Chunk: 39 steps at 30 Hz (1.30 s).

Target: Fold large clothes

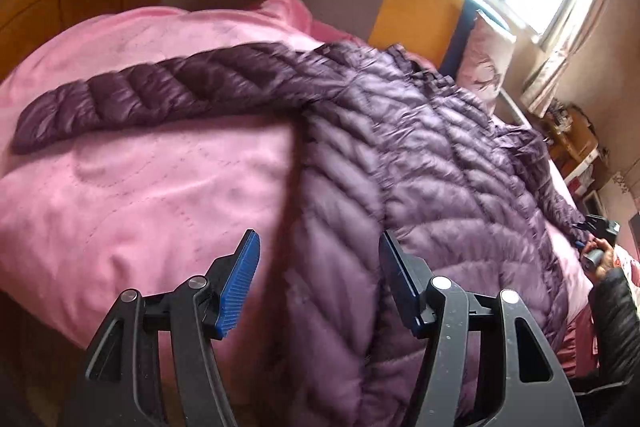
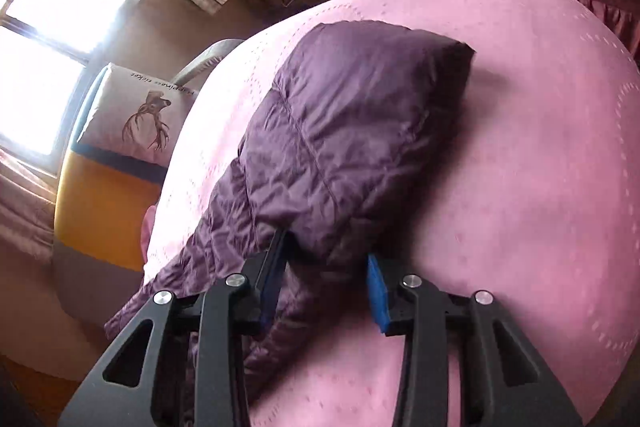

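Through the left wrist camera I see the dark purple quilted puffer jacket (image 1: 420, 155) lying flat on the pink stitched bedspread (image 1: 140, 195), its body running from my near edge up toward the yellow and grey headboard (image 1: 416, 7), collar at the far end. One sleeve stretches straight out to the left. My left gripper (image 1: 318, 283) hangs released above the hem, nothing between its blue pads (image 1: 240, 283).

From the right wrist camera, the other sleeve (image 2: 352, 147) lies along the bedspread, cuff pointing away. My right gripper (image 2: 328, 291) straddles the sleeve; whether it is clenched on the fabric I cannot tell.
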Each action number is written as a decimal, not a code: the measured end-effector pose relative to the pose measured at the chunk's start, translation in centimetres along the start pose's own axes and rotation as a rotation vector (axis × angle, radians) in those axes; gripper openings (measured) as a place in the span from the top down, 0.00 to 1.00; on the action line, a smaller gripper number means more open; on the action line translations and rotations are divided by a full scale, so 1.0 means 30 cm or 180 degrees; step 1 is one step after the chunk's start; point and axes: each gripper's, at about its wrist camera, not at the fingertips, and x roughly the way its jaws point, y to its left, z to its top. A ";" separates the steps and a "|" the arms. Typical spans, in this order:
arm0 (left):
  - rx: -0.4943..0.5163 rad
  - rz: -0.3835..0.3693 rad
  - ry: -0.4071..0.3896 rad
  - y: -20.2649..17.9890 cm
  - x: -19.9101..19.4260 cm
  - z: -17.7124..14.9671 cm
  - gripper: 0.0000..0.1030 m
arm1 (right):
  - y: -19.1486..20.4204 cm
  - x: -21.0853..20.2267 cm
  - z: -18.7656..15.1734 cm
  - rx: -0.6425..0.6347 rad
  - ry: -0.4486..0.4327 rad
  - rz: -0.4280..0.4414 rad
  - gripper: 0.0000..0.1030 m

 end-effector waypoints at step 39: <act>-0.2441 0.1475 -0.0581 0.972 0.020 0.220 0.15 | 0.747 0.018 -1.008 -0.3371 0.0371 0.0351 0.09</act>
